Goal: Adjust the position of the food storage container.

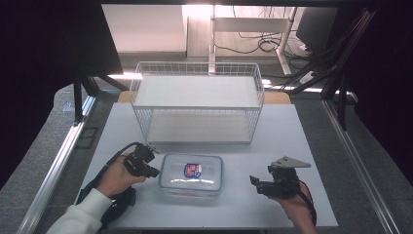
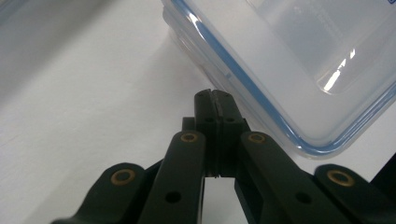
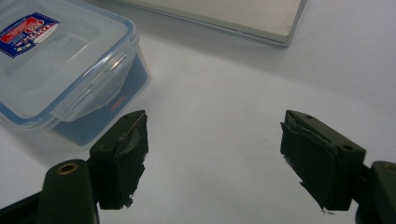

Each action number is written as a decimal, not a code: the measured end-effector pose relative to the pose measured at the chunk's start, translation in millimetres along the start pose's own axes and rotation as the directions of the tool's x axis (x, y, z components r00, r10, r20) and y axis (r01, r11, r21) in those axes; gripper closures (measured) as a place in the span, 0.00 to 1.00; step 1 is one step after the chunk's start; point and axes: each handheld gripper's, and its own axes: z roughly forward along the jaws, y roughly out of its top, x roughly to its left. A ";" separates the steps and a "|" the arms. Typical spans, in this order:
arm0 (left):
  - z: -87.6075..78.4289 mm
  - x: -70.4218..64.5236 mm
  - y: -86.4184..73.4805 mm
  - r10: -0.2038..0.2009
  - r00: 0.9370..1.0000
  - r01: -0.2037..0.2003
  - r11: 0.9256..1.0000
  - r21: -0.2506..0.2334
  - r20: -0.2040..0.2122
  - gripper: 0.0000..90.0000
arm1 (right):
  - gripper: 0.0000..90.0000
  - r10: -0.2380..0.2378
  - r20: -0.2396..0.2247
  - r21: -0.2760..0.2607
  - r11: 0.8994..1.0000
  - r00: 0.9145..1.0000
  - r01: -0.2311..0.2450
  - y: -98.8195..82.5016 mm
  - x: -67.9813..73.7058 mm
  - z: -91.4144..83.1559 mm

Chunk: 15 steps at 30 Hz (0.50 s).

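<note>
Left hand-held gripper [image 1: 155, 171] shut, just beside container [image 1: 191, 175]

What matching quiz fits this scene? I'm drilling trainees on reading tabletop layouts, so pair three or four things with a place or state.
Things:
1. left claw
2. right claw
3. clear container
4. wire rack

Places or states:
A. lid on, blue rim, lying between the two claws
B. jaws apart, nothing between them
C. stands at the far side of the table, both shelves bare
D. jaws pressed together, tip close to the container's edge

Pairs: 1-D, 2-B, 3-A, 4-C
</note>
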 end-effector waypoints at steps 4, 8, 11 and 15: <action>0.1 0.7 -0.4 -0.013 1.000 0.013 1.000 -0.017 -0.006 1.00 | 0.26 0.004 0.002 0.000 1.000 1.000 -0.004 -0.2 -0.7 -0.9; -6.5 0.9 -1.4 -0.020 1.000 0.020 0.999 -0.048 0.010 1.00 | 0.26 0.005 0.003 -0.004 1.000 1.000 -0.005 0.1 -1.3 -1.8; -6.9 0.0 -1.7 -0.021 1.000 0.022 0.998 -0.051 0.011 1.00 | 0.26 0.005 0.003 -0.003 1.000 1.000 -0.005 0.1 -1.4 -1.7; -5.1 -0.2 -2.1 -0.024 1.000 0.025 0.999 -0.042 0.002 1.00 | 0.26 0.003 0.003 -0.006 1.000 1.000 -0.003 0.3 -1.2 -2.0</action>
